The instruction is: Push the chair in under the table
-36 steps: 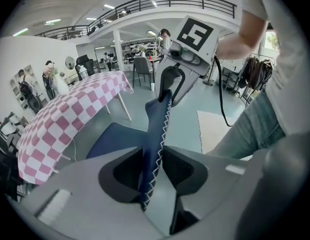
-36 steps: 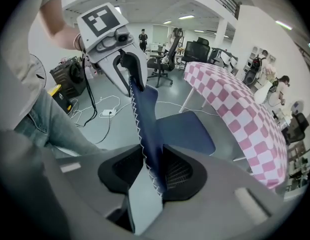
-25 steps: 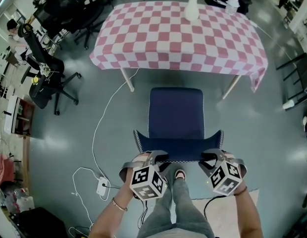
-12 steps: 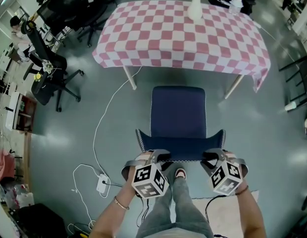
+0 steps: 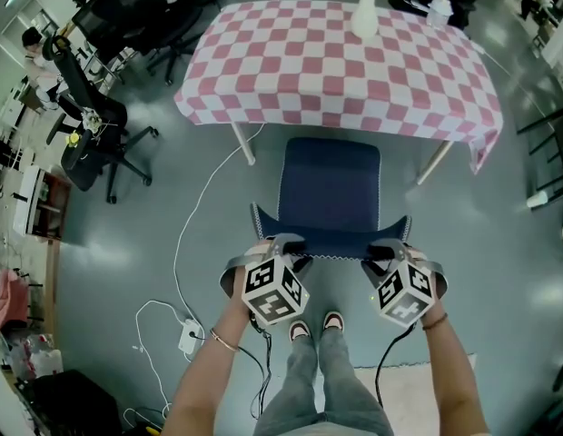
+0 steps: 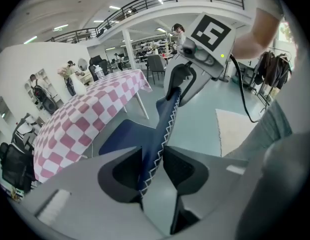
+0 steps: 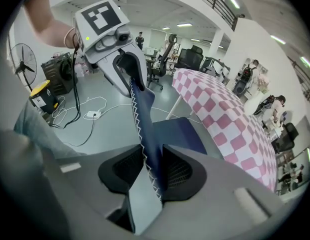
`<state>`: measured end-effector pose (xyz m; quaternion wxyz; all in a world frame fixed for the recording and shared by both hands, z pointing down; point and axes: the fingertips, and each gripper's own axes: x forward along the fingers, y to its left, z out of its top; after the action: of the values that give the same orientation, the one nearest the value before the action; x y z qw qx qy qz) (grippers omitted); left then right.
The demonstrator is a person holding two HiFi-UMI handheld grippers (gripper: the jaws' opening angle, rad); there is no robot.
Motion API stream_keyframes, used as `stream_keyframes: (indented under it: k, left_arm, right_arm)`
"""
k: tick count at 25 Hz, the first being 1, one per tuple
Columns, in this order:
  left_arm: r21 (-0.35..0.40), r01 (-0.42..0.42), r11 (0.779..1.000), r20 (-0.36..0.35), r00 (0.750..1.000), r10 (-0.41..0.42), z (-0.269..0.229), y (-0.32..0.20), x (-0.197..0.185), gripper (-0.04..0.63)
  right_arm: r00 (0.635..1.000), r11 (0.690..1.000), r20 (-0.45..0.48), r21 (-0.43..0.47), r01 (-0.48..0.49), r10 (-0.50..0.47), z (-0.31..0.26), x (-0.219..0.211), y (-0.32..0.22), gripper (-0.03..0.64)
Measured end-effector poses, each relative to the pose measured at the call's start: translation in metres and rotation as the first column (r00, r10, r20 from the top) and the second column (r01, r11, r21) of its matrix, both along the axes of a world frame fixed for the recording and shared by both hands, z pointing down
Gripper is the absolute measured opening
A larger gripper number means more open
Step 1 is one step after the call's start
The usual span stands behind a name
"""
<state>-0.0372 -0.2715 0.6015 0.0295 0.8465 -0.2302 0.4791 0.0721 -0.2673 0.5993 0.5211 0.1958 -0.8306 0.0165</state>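
A dark blue chair [image 5: 329, 180] stands before the table [image 5: 263, 71] with its pink-and-white checked cloth, the seat's front just at the cloth's hanging edge. My left gripper [image 5: 283, 243] grips the left end of the backrest's top edge [image 5: 331, 242], its jaws opening a little. In the left gripper view the white-stitched backrest [image 6: 165, 119] still sits pinched between the pads of that gripper [image 6: 154, 166]. My right gripper [image 5: 383, 246] holds the right end; in the right gripper view the backrest [image 7: 142, 119] is clamped in its jaws [image 7: 151, 166].
A white vase [image 5: 365, 16] stands on the table's far side. White table legs [image 5: 241, 143] [image 5: 433, 162] flank the chair. Black office chairs [image 5: 100, 125] stand at left. A white cable and power strip [image 5: 188, 339] lie on the floor by the person's shoes [image 5: 313, 330].
The chair has slid toward the table, so the gap between seat and cloth has closed. Both grippers moved forward with the backrest, still holding it.
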Motion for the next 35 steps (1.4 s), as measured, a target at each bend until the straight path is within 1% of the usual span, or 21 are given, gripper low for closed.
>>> stream_keyframes:
  k: [5, 9, 13, 15, 19, 23, 25, 27, 30, 32, 35]
  left_arm:
    - [0.034, 0.010, 0.999, -0.013, 1.000, -0.010, -0.001, -0.057, -0.004, 0.137]
    - [0.056, -0.002, 0.998, -0.016, 1.000, 0.003, -0.002, -0.103, -0.003, 0.140]
    - [0.130, -0.027, 0.991, 0.030, 0.999, 0.023, -0.003, -0.152, -0.004, 0.140]
    - [0.151, -0.026, 0.988, 0.050, 0.999, 0.018, -0.003, -0.177, -0.005, 0.143]
    - [0.126, -0.021, 0.992, 0.058, 0.998, 0.014, -0.005, -0.218, -0.007, 0.154]
    - [0.134, -0.003, 0.991, 0.064, 0.998, -0.005, -0.005, -0.253, -0.007, 0.161]
    - [0.141, 0.005, 0.990, 0.059, 0.998, -0.014, -0.004, -0.269, -0.002, 0.161]
    - [0.130, 0.001, 0.991, 0.052, 0.999, -0.008, -0.003, -0.279, 0.004, 0.161]
    - [0.095, -0.021, 0.995, 0.051, 0.999, 0.016, -0.004, -0.283, 0.010, 0.161]
    - [0.121, -0.024, 0.992, 0.046, 0.999, 0.019, -0.007, -0.283, 0.011, 0.161]
    - [0.149, -0.008, 0.989, 0.034, 0.999, 0.003, -0.007, -0.283, 0.012, 0.162]
  right_arm:
    - [1.000, 1.000, -0.003, 0.005, -0.006, 0.006, 0.001, -0.003, -0.055, 0.124]
    - [1.000, 1.000, 0.001, 0.028, -0.001, 0.001, 0.001, -0.004, -0.101, 0.124]
    - [1.000, 0.998, 0.003, 0.059, -0.011, 0.011, -0.001, -0.004, -0.147, 0.124]
    - [1.000, 0.998, 0.010, 0.063, -0.012, 0.012, -0.002, -0.006, -0.169, 0.124]
    - [1.000, 0.997, 0.020, 0.076, -0.004, 0.002, -0.006, -0.010, -0.204, 0.120]
    - [1.000, 0.994, 0.013, 0.110, -0.006, 0.004, -0.006, -0.007, -0.238, 0.118]
    - [1.000, 0.994, 0.005, 0.113, -0.005, 0.004, -0.006, -0.002, -0.255, 0.118]
    - [1.000, 0.994, 0.002, 0.107, 0.012, -0.013, -0.005, 0.004, -0.268, 0.118]
    - [0.997, 0.997, 0.041, 0.050, 0.061, -0.063, -0.004, 0.008, -0.274, 0.120]
    - [0.994, 0.996, 0.072, 0.029, 0.082, -0.084, 0.000, 0.008, -0.275, 0.120]
    - [0.993, 0.995, 0.081, 0.039, 0.087, -0.090, 0.003, 0.008, -0.275, 0.120]
